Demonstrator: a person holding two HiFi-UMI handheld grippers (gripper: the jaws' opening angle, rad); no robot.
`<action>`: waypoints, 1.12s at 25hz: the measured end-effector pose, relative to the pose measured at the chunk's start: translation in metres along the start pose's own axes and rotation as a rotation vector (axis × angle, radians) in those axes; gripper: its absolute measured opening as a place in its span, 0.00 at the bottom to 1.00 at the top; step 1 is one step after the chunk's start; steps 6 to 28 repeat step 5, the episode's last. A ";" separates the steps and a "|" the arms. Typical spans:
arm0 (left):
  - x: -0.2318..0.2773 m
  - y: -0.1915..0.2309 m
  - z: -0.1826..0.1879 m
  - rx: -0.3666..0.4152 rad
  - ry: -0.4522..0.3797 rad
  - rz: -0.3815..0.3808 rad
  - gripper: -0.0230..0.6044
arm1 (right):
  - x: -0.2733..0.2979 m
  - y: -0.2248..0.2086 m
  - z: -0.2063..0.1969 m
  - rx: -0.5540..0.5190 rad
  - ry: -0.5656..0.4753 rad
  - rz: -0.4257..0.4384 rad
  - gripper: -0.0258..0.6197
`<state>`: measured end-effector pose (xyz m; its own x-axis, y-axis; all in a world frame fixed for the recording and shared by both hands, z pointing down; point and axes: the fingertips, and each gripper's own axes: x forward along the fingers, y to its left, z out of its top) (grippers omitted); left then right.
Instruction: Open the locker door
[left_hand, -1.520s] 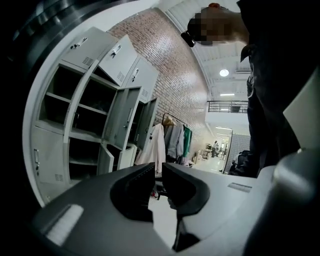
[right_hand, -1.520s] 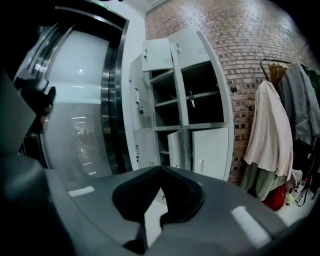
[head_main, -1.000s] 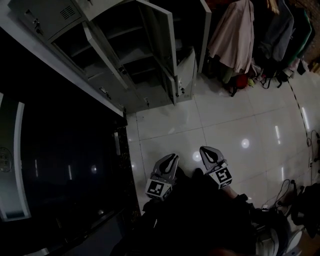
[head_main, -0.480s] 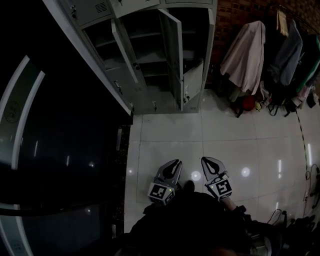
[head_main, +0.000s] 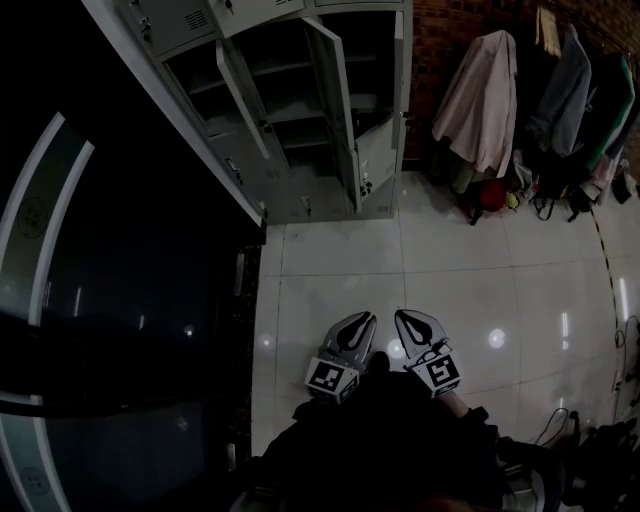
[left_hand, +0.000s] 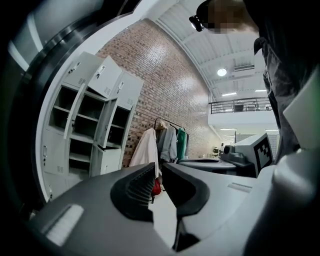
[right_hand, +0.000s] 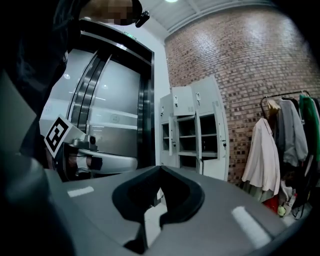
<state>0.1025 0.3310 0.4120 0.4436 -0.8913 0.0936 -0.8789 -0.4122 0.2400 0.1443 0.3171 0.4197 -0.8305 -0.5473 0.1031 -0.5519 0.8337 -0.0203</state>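
Note:
A grey bank of lockers (head_main: 300, 120) stands at the far end of the tiled floor, with several doors hanging open, one narrow door (head_main: 335, 100) ajar in the middle. It also shows as the lockers (left_hand: 90, 130) in the left gripper view and the lockers (right_hand: 192, 135) in the right gripper view. My left gripper (head_main: 362, 322) (left_hand: 157, 170) and right gripper (head_main: 408, 320) (right_hand: 160, 170) hover side by side low over the floor, well short of the lockers. Both are shut with nothing between the jaws.
A clothes rack with hanging coats (head_main: 490, 100) stands right of the lockers, with bags (head_main: 490, 195) on the floor beneath. A dark glossy wall panel (head_main: 120, 300) runs along the left. White floor tiles (head_main: 400, 260) lie between me and the lockers. Cables (head_main: 560, 420) lie at lower right.
The head view has swung so the lockers sit straight ahead at the top. The two grippers have drawn closer together; both stay shut.

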 end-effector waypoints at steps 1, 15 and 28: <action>0.000 -0.002 0.000 -0.001 -0.002 0.002 0.11 | -0.002 -0.002 0.001 -0.001 -0.006 -0.003 0.04; -0.001 -0.010 -0.001 0.000 -0.005 0.007 0.11 | -0.012 -0.010 0.011 -0.009 -0.030 -0.018 0.04; -0.001 -0.010 -0.001 0.000 -0.005 0.007 0.11 | -0.012 -0.010 0.011 -0.009 -0.030 -0.018 0.04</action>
